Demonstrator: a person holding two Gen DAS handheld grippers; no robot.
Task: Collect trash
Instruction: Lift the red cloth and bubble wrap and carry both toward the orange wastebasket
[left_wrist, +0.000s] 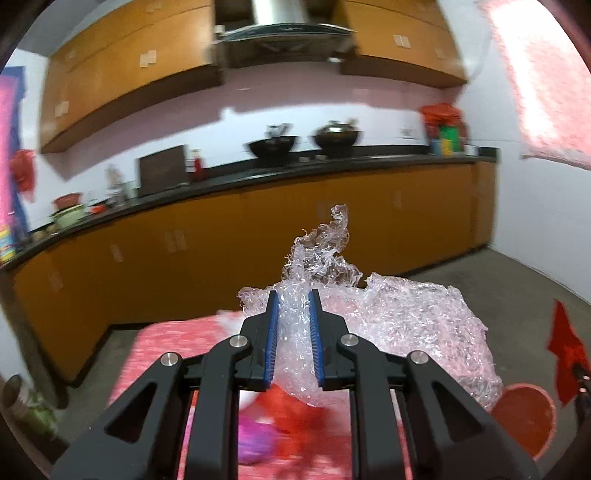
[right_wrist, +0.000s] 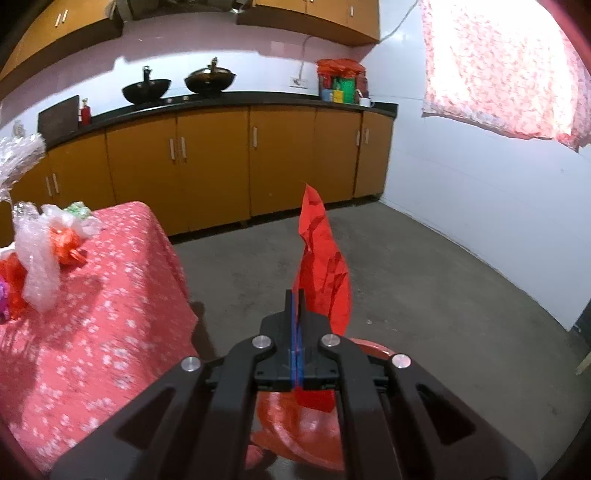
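Note:
My left gripper (left_wrist: 293, 301) is shut on a crumpled sheet of clear bubble wrap (left_wrist: 399, 317), lifted above the table with the red flowered cloth (left_wrist: 177, 343); the wrap bunches between the blue pads and spreads out to the right. My right gripper (right_wrist: 295, 295) is shut on a red sheet of paper (right_wrist: 321, 258) that stands up from its tips, over a red bucket (right_wrist: 303, 428) on the floor. The red paper (left_wrist: 565, 347) and the bucket (left_wrist: 524, 417) also show at the right edge of the left wrist view. More trash (right_wrist: 55, 236), clear, red and green, lies on the table (right_wrist: 110, 295).
Orange kitchen cabinets (right_wrist: 214, 166) under a black counter (right_wrist: 221, 101) with two woks run along the far wall. Bare concrete floor (right_wrist: 424, 277) lies between table and cabinets. A flowered curtain (right_wrist: 498, 62) hangs on the right wall. Red and purple scraps (left_wrist: 266, 424) blur under my left gripper.

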